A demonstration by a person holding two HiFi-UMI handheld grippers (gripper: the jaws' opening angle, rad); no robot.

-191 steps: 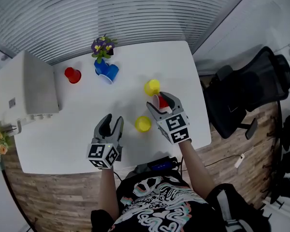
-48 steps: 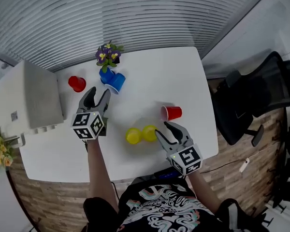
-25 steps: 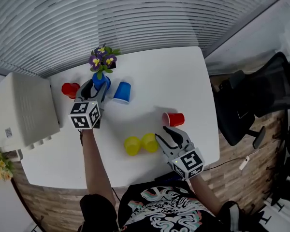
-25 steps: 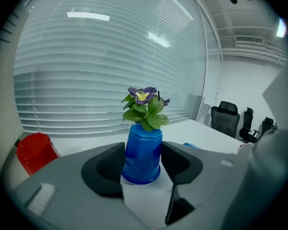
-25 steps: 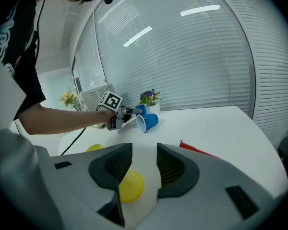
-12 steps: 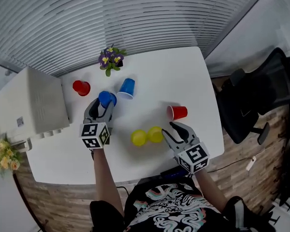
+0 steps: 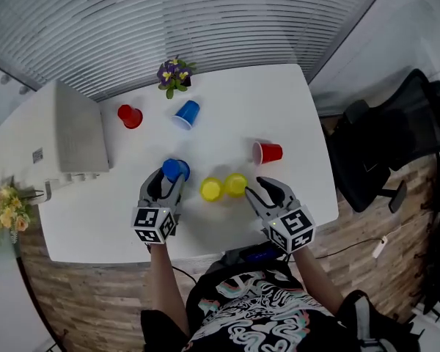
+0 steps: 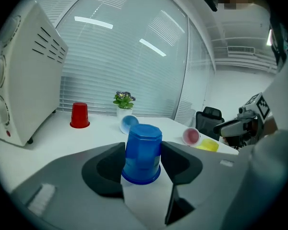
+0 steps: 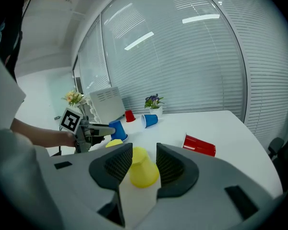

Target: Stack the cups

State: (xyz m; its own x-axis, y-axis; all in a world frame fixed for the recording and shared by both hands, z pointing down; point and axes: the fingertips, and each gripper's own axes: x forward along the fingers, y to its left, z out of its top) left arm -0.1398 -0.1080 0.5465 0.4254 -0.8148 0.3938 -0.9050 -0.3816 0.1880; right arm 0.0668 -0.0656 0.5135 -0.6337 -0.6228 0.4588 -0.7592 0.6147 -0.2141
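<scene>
Stacking in progress. Left gripper [image 8: 142, 147] clamping upside-down blue plastic cup [image 7: 175, 169], jaws standing fairly wide on its wall. Right gripper [image 9: 144, 156], jaws narrower, pinching upside-down yellow plastic cup [image 7: 236, 185] standing on white table [image 7: 279, 101]. Second yellow plastic cup [image 7: 211, 189] sitting just beside it at its 9 o'clock; blue cup hanging further out, same 9 o'clock line. Left gripper nearer: blue cup, axis vertical, probably going mouth-down over it.

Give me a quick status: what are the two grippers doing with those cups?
Left gripper shut on upside-down blue cup. Right gripper shut on yellow cup; second yellow cup beside it. No stack visible yet.
</scene>
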